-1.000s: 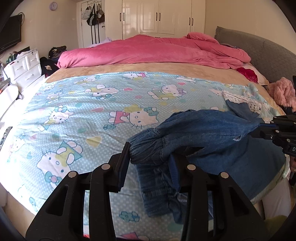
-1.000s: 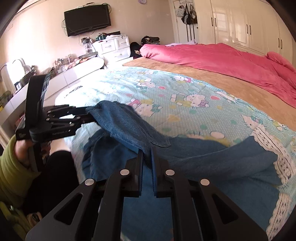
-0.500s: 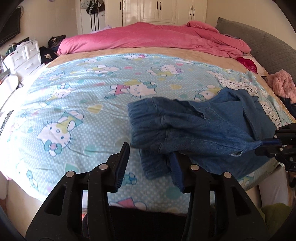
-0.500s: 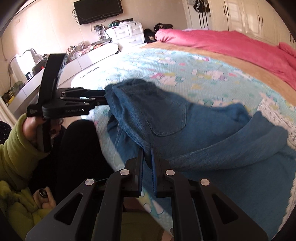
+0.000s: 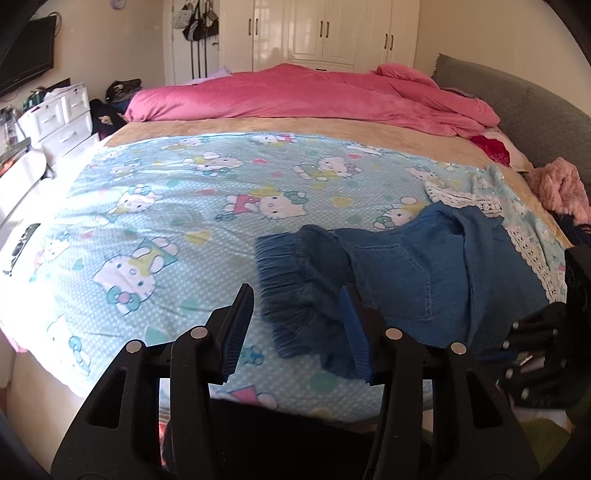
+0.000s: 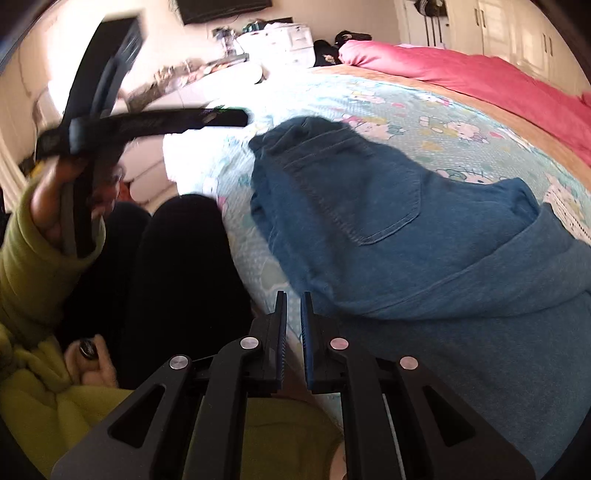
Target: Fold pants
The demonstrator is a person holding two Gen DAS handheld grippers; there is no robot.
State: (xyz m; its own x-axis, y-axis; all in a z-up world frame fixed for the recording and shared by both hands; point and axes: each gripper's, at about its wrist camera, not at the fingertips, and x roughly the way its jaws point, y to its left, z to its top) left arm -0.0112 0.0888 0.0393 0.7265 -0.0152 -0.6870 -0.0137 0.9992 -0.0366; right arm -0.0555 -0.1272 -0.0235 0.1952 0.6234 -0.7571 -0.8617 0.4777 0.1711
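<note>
Covering most of the room is one large bed, its near half spread with a pale blue cartoon-cat sheet that has a white lace edge. Beyond the sheet runs a tan band of underlay, then one pink duvet heaped across the far side. One grey padded headboard stands at the right of the left wrist view, with one fluffy pink garment below it. Against the far wall stands a white wardrobe with several doors. One white drawer unit stands at the left wall and one dark television hangs above it. Bags hang from a hook beside the wardrobe.

One pair of blue denim pants lies on the sheet at the near right part of the bed, doubled over itself, one back pocket facing up and a frayed hem at its left end.

Two grippers are counted. Left gripper: jaws parted about halfway, with the frayed hem lying between them; no pad presses the cloth. Right gripper: jaws nearly together with only a thin gap, and I see no cloth caught between them; it sits at the bed's near edge beside the denim.

One hand in a yellow-green sleeve carries the left tool.
</note>
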